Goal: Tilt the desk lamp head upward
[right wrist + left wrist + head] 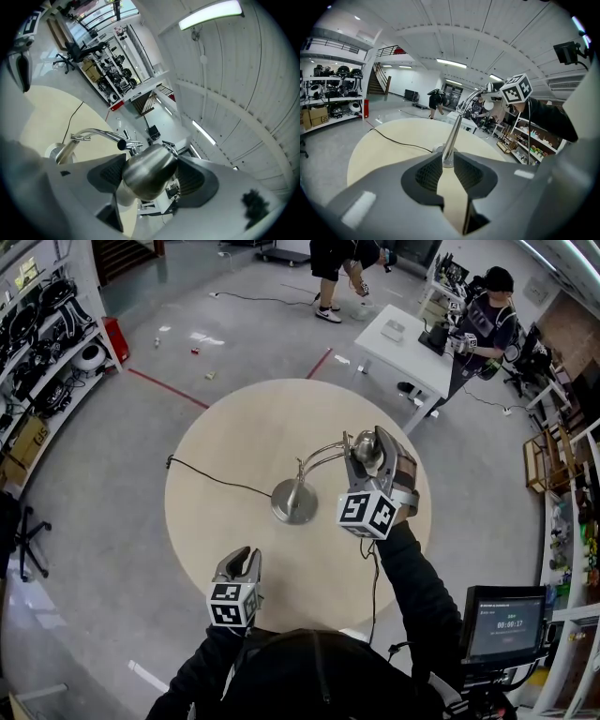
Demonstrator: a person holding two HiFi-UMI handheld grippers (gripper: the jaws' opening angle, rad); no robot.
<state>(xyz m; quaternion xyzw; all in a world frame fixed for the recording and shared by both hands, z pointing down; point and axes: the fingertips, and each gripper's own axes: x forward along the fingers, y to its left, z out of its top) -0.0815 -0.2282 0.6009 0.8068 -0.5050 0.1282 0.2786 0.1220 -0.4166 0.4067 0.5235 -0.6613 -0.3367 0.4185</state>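
A brushed-metal desk lamp stands on the round beige table (225,437), its round base (293,502) near the middle and a curved arm (323,455) rising to the right. My right gripper (368,450) is shut on the lamp head (147,176), which fills the space between both pads and points up toward the ceiling. The arm (101,135) and base (58,152) show behind it. My left gripper (242,559) hovers low over the table's near side, apart from the lamp, open with only tabletop between its fingers. Ahead of it rises the lamp stem (452,138).
A black cord (217,480) runs from the lamp base to the table's left edge. A white desk (408,351) with a seated person (489,320) stands at the back right. Shelves (47,343) line the left wall. A monitor (506,624) sits near my right elbow.
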